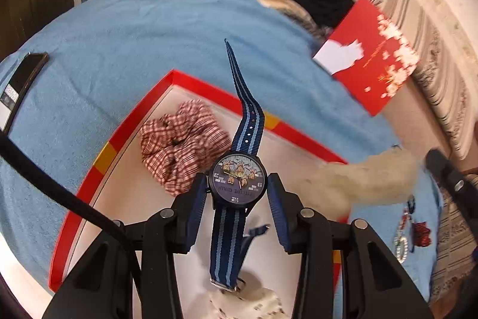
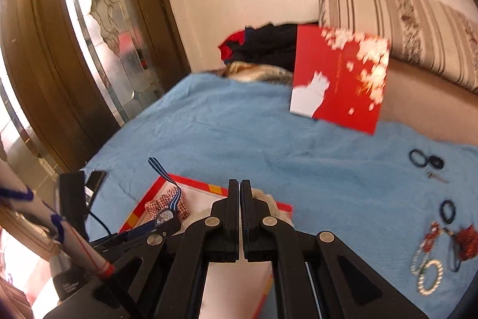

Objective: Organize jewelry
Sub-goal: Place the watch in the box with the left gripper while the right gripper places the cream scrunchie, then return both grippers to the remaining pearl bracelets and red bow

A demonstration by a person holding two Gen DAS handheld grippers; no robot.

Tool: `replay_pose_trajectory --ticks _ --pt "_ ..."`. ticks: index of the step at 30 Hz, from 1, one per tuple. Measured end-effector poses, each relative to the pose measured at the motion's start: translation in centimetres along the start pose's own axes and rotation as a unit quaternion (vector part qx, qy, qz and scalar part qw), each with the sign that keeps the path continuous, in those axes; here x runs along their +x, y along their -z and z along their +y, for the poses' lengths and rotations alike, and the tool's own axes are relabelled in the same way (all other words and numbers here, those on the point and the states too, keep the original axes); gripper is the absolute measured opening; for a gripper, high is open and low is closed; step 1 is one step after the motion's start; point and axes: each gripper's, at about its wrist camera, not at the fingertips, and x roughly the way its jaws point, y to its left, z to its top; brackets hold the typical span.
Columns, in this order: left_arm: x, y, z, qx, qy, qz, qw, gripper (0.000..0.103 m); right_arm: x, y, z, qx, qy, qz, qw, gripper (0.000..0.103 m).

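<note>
My left gripper [image 1: 237,178] is shut on a blue-striped watch [image 1: 237,184], its pads pressing the sides of the dark case. The strap sticks up and hangs down over a red-rimmed box [image 1: 125,133]. Inside the box lie a red plaid scrunchie [image 1: 182,148] and a fluffy cream piece [image 1: 358,181]. My right gripper [image 2: 239,183] is shut with nothing in it and hovers over the box's right side [image 2: 280,205]. The right wrist view shows the watch [image 2: 165,216] at lower left. Pearl bracelets [image 2: 430,274], red beads [image 2: 467,238] and black hair ties [image 2: 418,157] lie on the blue towel [image 2: 239,124] to the right.
The red box lid [image 2: 337,79] leans at the back right near a pile of dark clothes [image 2: 269,41] and a striped cushion [image 2: 403,14]. A phone [image 1: 24,79] lies on the towel at the left. A mirrored wooden door [image 2: 59,50] stands to the left.
</note>
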Motion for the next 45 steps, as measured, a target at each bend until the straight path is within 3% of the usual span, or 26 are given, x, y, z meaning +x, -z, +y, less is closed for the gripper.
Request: replay_pose_trajectory --ticks 4,11,15,18,23,29,35,38,41,45 --pt "1.5 0.0 0.4 -0.006 -0.015 0.026 0.9995 0.040 3.1 2.4 -1.2 0.006 0.008 0.048 0.999 0.002" --pt "1.7 0.1 -0.2 -0.005 -0.020 0.029 0.9994 0.040 4.6 5.5 -3.0 0.019 -0.005 0.102 0.995 0.002" --pt "0.9 0.2 -0.1 -0.009 0.009 0.022 0.9997 0.042 3.7 6.1 -3.2 0.025 -0.027 0.103 0.994 0.007" --pt "0.0 0.3 0.0 -0.018 0.034 0.010 0.9992 0.049 2.9 6.6 -2.2 0.008 -0.051 0.107 0.993 0.009" --pt "-1.3 -0.1 0.3 -0.032 0.043 -0.018 0.9984 0.049 3.8 8.3 0.0 -0.017 -0.083 0.141 0.986 0.009" --pt "-1.6 -0.4 1.3 -0.053 0.028 -0.036 0.9976 0.049 7.3 9.1 0.7 -0.023 -0.053 0.171 0.984 0.009" --pt "-1.2 -0.6 1.1 -0.050 0.023 -0.034 0.9979 0.049 9.1 7.5 -0.3 -0.004 -0.028 0.162 0.986 0.010" --pt "-1.3 -0.5 0.5 -0.037 0.013 -0.037 0.9985 0.049 8.7 6.9 -0.7 0.004 -0.032 0.157 0.987 0.017" --pt "-1.3 -0.2 -0.1 -0.027 0.009 -0.035 0.9990 0.049 6.8 6.5 -1.4 0.013 -0.037 0.137 0.990 0.041" --pt "-1.3 0.4 -1.1 -0.007 0.004 -0.031 0.9995 0.049 3.7 6.7 -3.4 0.022 -0.033 0.117 0.992 0.045"
